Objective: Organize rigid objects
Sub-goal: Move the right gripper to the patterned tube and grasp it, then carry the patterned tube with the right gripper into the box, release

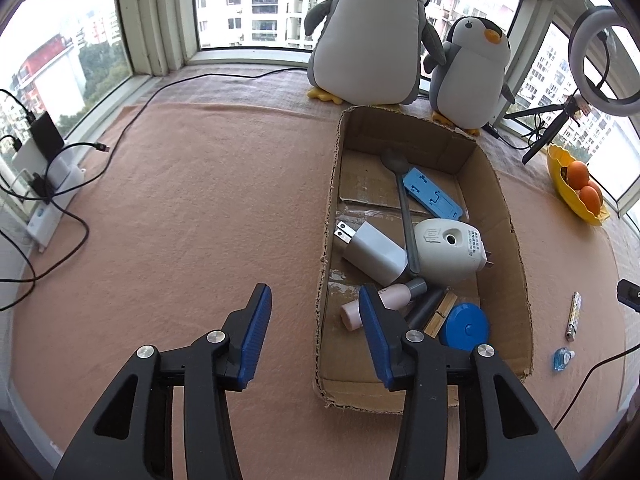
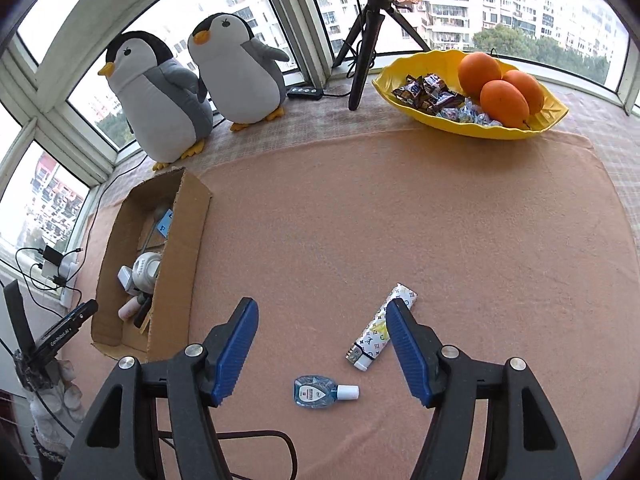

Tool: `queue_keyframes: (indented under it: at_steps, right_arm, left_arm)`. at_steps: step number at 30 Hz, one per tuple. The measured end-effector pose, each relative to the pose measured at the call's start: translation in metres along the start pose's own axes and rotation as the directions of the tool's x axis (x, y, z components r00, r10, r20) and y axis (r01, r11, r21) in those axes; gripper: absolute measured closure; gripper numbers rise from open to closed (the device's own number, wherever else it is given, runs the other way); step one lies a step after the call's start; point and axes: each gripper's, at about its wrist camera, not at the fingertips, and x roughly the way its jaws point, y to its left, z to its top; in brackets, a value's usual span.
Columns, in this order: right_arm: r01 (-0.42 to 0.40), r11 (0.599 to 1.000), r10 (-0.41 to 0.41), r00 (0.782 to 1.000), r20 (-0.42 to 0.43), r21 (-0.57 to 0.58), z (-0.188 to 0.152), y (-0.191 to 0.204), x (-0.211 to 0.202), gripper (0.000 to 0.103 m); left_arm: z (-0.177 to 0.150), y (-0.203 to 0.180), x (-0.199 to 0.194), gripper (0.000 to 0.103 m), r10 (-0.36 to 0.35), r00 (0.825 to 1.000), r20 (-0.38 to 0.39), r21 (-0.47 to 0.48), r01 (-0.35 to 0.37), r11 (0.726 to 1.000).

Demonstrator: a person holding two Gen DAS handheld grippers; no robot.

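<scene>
A cardboard box (image 1: 508, 216) on the pink cloth holds a white charger (image 1: 372, 250), a white sharpener-like device (image 1: 448, 250), a grey spoon (image 1: 404, 204), a blue plastic holder (image 1: 434, 192), a pink bottle (image 1: 380, 304), a blue round lid (image 1: 464, 326) and a wooden clip (image 1: 440, 314). My left gripper (image 1: 316, 300) is open and empty over the box's near left wall. A patterned lighter (image 2: 380, 328) and a small blue bottle (image 2: 320, 392) lie on the cloth; both also show in the left wrist view (image 1: 573, 316) (image 1: 562, 359). My right gripper (image 2: 320, 312) is open and empty above them.
Two plush penguins (image 2: 160, 96) (image 2: 240, 68) stand by the window behind the box (image 2: 176, 264). A yellow bowl (image 2: 472, 124) holds oranges and sweets. A tripod (image 2: 360, 56) stands at the back. Chargers and cables (image 1: 44, 168) lie at the left edge.
</scene>
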Motion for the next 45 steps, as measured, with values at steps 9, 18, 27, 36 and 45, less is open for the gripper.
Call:
queue_keyframes:
  at_steps: [9, 18, 27, 36, 45]
  right_arm:
    - [-0.002, 0.996, 0.011, 0.995, -0.100, 0.093, -0.005, -0.029, 0.033, 0.057]
    - [0.035, 0.992, -0.010, 0.978, -0.208, 0.120, -0.008, -0.041, 0.073, 0.070]
    - [0.106, 0.994, -0.093, 0.962, -0.255, 0.037, -0.003, -0.034, 0.088, 0.077]
    - [0.124, 0.989, -0.140, 0.957, -0.254, -0.078, 0.001, -0.024, 0.093, 0.083]
    - [0.054, 0.999, -0.054, 0.983, -0.175, -0.007, -0.011, -0.035, 0.078, 0.083]
  left_arm:
    - [-0.007, 0.008, -0.017, 0.059, 0.011, 1.000, 0.015, -0.030, -0.010, 0.999]
    - [-0.014, 0.014, -0.031, 0.059, 0.021, 0.999, 0.028, -0.063, -0.019, 0.998]
    - [-0.021, 0.018, -0.036, 0.059, 0.026, 0.999, 0.029, -0.093, -0.024, 0.995]
    - [-0.023, 0.017, -0.036, 0.059, 0.028, 0.999, 0.023, -0.102, -0.026, 0.994]
    - [-0.025, 0.019, -0.028, 0.059, 0.027, 1.000, -0.002, -0.119, -0.027, 0.993]
